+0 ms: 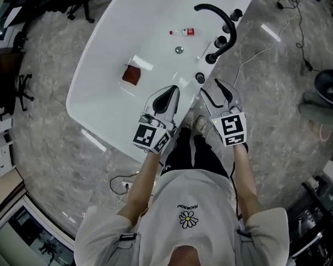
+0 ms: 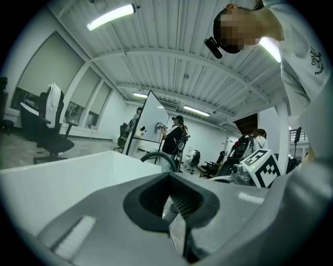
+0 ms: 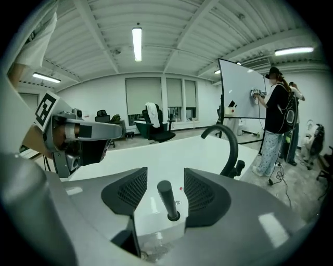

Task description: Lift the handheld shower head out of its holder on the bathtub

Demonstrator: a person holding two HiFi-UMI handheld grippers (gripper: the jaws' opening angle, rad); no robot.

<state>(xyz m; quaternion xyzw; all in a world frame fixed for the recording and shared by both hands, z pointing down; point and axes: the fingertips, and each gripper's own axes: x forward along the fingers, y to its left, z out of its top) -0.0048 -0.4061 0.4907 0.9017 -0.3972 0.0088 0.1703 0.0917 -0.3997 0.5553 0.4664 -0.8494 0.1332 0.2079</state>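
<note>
Ahead of you lay a red-brown block [image 1: 131,74], perhaps a sponge, well apart from a small red-and-white bottle [image 1: 183,32] that lay on its side near the round drain [image 1: 179,49]. A black curved spout [image 1: 221,24] arched beside them. To your right, a person [image 3: 276,122] stood at a whiteboard [image 3: 242,98], and an office chair [image 3: 156,127] stood farther back.

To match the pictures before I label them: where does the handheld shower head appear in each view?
Head view: the handheld shower head is a black dot on the rim of the bathtub, just ahead of the right gripper.
Left gripper view: I cannot find it.
Right gripper view: low centre, an upright black stick between the open tongs.
Shared landmark: the curved black spout.
</note>
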